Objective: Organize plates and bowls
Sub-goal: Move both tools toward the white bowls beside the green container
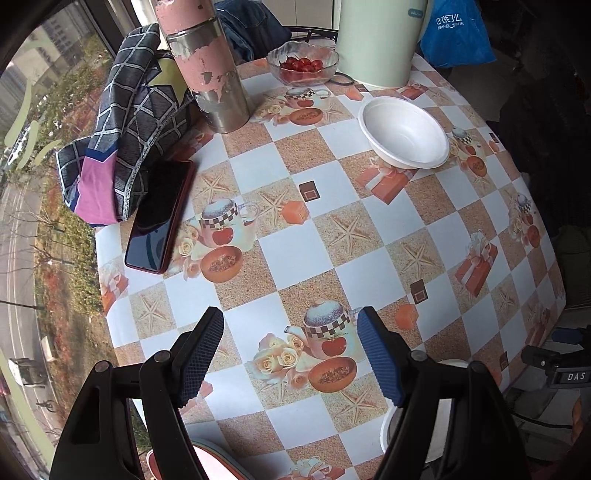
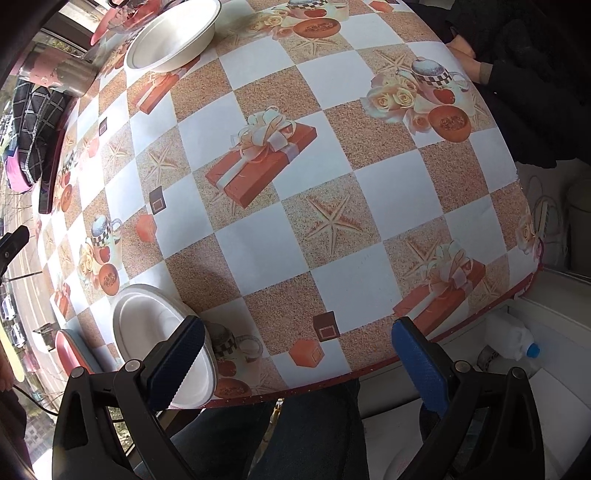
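A white foam bowl sits on the patterned table at the far right; it also shows in the right wrist view at top left. A white foam plate lies at the table's near edge, partly behind my right gripper's left finger; its edge shows in the left wrist view behind the right finger. A pink plate lies at the near edge, also in the right wrist view. My left gripper is open and empty above the table. My right gripper is open and empty over the table's near edge.
A peeling pink flask, a folded checked cloth, a dark phone, a glass bowl of cherry tomatoes and a pale green canister stand at the back. A blue bag hangs behind. A window runs along the left.
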`<act>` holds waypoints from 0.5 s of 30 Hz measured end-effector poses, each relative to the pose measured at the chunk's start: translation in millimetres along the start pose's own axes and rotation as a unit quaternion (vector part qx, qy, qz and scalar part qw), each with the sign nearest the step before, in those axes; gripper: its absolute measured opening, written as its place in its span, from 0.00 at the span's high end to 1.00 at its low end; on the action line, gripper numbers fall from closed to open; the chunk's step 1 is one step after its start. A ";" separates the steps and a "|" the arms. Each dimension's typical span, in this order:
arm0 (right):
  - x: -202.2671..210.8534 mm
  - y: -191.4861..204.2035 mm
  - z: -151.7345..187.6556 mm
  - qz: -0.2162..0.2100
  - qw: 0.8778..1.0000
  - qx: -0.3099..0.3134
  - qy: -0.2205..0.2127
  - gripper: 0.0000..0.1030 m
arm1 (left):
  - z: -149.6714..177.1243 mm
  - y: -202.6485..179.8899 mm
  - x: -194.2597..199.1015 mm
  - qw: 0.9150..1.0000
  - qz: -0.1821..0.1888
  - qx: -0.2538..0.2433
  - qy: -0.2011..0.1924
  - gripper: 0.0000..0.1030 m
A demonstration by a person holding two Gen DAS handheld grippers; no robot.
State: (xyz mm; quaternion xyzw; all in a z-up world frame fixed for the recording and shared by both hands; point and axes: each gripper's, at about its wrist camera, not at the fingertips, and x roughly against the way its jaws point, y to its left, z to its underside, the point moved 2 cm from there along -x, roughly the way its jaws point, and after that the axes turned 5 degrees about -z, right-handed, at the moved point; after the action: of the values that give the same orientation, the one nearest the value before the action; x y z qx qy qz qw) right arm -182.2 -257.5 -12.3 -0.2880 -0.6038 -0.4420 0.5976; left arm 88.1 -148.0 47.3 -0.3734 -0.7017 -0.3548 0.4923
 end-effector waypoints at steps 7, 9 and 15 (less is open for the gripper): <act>25.1 -6.6 -55.2 0.015 0.999 0.014 -0.035 0.01 | -45.0 -5.0 -4.1 1.000 -0.007 -0.005 -0.019 0.24; 31.5 -8.5 -67.6 0.016 0.999 0.016 -0.046 0.01 | -55.6 -11.2 -8.7 1.000 -0.009 -0.010 -0.017 0.24; 37.2 -4.1 -111.3 0.020 0.998 0.031 -0.054 0.01 | -83.4 -33.4 -27.3 1.000 0.000 -0.018 -0.003 0.24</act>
State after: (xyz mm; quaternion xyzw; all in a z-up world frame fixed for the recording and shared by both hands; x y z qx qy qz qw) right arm -138.2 -363.7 11.5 -0.3046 -0.6431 -0.3944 0.5815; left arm 101.0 -240.6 38.8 -0.3835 -0.6966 -0.3665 0.4830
